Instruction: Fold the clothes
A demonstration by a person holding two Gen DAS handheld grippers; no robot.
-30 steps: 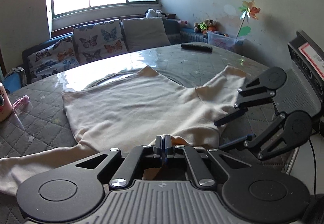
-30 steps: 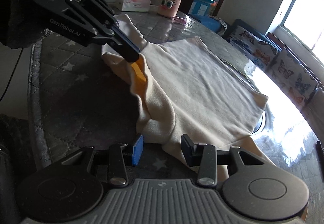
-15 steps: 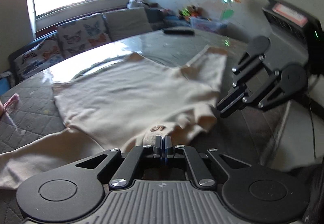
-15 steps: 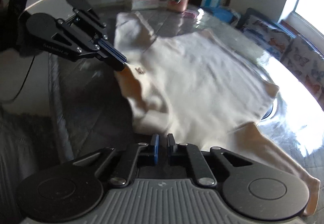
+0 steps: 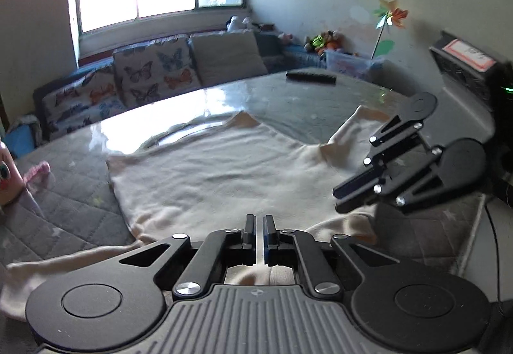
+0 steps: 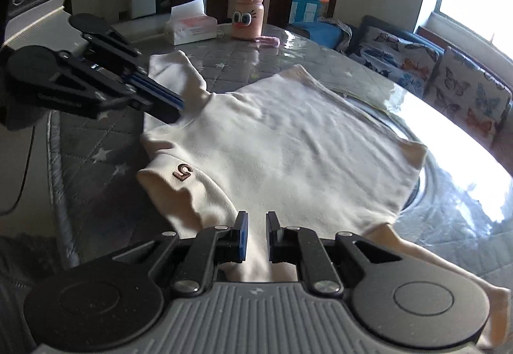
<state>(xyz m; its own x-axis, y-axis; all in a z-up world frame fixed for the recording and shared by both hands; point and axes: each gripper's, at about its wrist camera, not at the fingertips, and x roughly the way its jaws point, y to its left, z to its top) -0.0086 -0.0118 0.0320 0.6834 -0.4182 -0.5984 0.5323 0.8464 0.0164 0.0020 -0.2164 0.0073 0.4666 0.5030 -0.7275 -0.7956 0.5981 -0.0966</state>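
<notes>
A cream long-sleeved top (image 5: 218,174) lies spread flat on the round table, its collar with a small brown logo (image 6: 182,174) at the near edge. My left gripper (image 5: 259,230) hovers over the near shoulder with its jaws a narrow gap apart, cloth visible below but not clamped; it also shows in the right wrist view (image 6: 174,105). My right gripper (image 6: 255,235) sits over the other shoulder, slightly open, holding nothing; it also shows in the left wrist view (image 5: 340,197).
A pink cartoon bottle (image 6: 247,12) and a tissue box (image 6: 190,25) stand at the table's far side. A remote (image 5: 311,77) lies near the far edge. A butterfly-cushioned sofa (image 5: 144,78) runs under the window. Table edge (image 6: 54,181) is close by.
Both grippers were shut on the collar end, lifting it; now both have let go, opened a little and the top lies flat with the collar laid down.
</notes>
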